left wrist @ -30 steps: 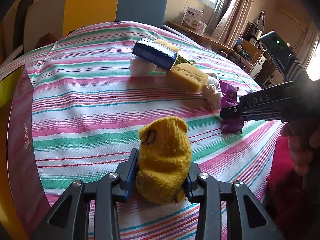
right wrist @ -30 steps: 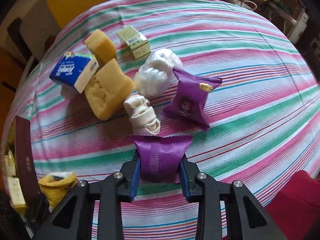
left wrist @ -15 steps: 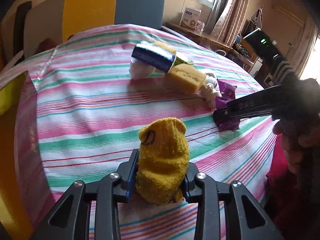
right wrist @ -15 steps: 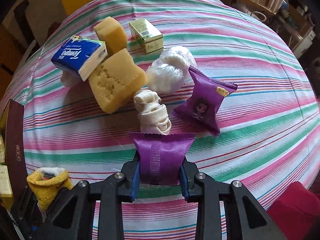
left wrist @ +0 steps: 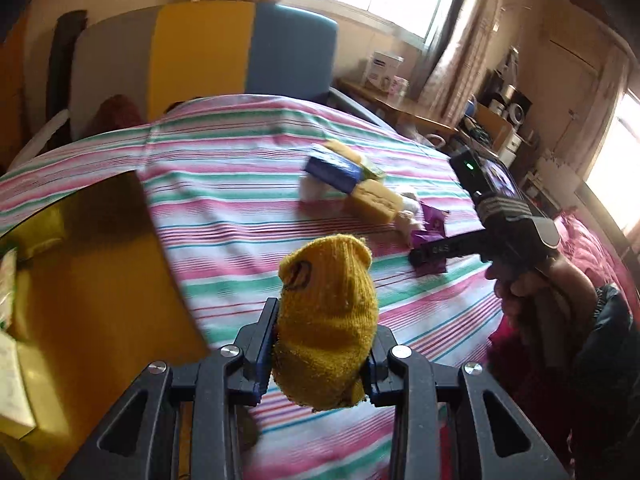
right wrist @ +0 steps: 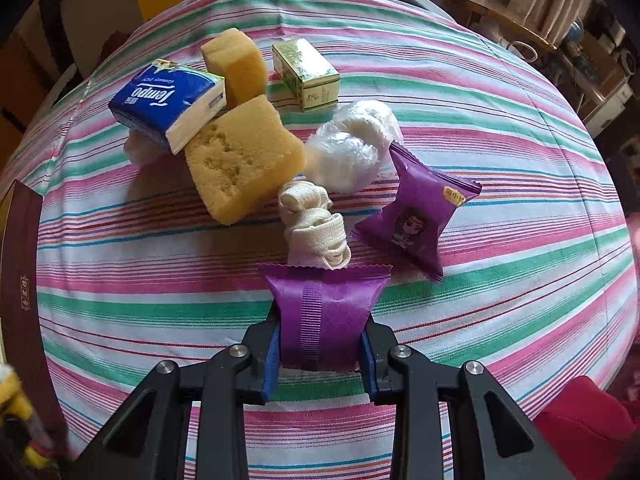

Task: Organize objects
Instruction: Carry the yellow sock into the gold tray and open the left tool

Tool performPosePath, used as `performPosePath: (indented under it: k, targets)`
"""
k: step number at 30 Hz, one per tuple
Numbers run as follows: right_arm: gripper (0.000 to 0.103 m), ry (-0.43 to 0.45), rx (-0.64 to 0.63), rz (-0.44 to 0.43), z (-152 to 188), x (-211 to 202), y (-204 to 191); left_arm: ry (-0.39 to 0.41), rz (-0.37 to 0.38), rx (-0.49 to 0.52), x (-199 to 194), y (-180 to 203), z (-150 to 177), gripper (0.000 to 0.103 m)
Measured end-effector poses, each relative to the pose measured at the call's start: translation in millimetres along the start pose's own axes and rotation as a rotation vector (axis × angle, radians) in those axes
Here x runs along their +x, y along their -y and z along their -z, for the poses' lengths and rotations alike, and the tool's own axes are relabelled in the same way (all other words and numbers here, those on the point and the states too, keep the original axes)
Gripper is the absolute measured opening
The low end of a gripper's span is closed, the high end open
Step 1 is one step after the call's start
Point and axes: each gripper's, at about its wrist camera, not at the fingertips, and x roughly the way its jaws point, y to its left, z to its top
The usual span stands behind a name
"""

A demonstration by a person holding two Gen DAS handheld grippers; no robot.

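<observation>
Left gripper (left wrist: 322,346) clamped on yellow knit sock (left wrist: 326,320), held above striped tablecloth (left wrist: 224,216), nearer than large sponge (right wrist: 240,160). Right gripper (right wrist: 320,354) clamped on purple packet (right wrist: 324,316), just in front of rolled cream cloth (right wrist: 314,226), itself touching large sponge's right corner.

Rolled yellow knit sock (left wrist: 326,320): fuzzy, matt. Purple foil snack packet (right wrist: 326,320): glossy, crimped seam. Striped cotton tablecloth (right wrist: 500,128): matt weave. Big yellow sponge block (right wrist: 240,156): porous, rough. Blue tissue pack (right wrist: 168,102): shiny plastic film. Black gripper fingers (right wrist: 224,392): matt plastic.
</observation>
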Motion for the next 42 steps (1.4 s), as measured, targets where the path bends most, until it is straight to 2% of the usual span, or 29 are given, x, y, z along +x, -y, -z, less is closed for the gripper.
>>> performPosePath:
  k: [7,8,14,21,24,25,28,29,31,42]
  targets:
    - [0.033,0.005,-0.014,0.014,-0.5,-2.9,7.8,0.014,-0.095,-0.113,-38.5,-61.9,12.3,0.035]
    - [0.033,0.005,-0.015,0.017,-5.1,-0.6,-7.8,0.01,-0.115,-0.136,-42.4,-72.3,16.0,0.035]
    - [0.033,0.007,-0.029,0.03,-9.9,-2.6,-13.9,-0.013,-0.198,-0.248,-51.5,-111.9,36.6,0.035]
    - [0.034,0.006,-0.042,0.049,-4.5,-6.4,-16.0,0.008,-0.222,-0.254,-61.7,-120.2,38.3,0.035]
    - [0.034,0.008,-0.046,0.054,-6.9,-3.3,-32.1,0.001,-0.226,-0.264,-61.5,-124.0,39.5,0.035]
    - [0.034,0.009,-0.049,0.056,6.3,-2.4,-27.7,-0.002,-0.227,-0.266,-61.6,-124.4,40.0,0.035]
    - [0.034,0.011,-0.054,0.06,10.2,-6.6,-30.0,-0.011,-0.223,-0.271,-61.2,-124.3,42.5,0.035]
    - [0.034,0.013,-0.056,0.063,16.2,0.3,-53.6,-0.011,-0.222,-0.271,-61.8,-124.6,42.7,0.035]
    - [0.033,0.015,-0.063,0.067,16.3,2.3,-64.7,-0.01,-0.228,-0.266,-64.8,-126.0,44.2,0.035]
    - [0.033,0.018,-0.078,0.071,19.1,2.2,-73.1,-0.048,-0.315,-0.258,-84.1,-148.5,68.1,0.035]
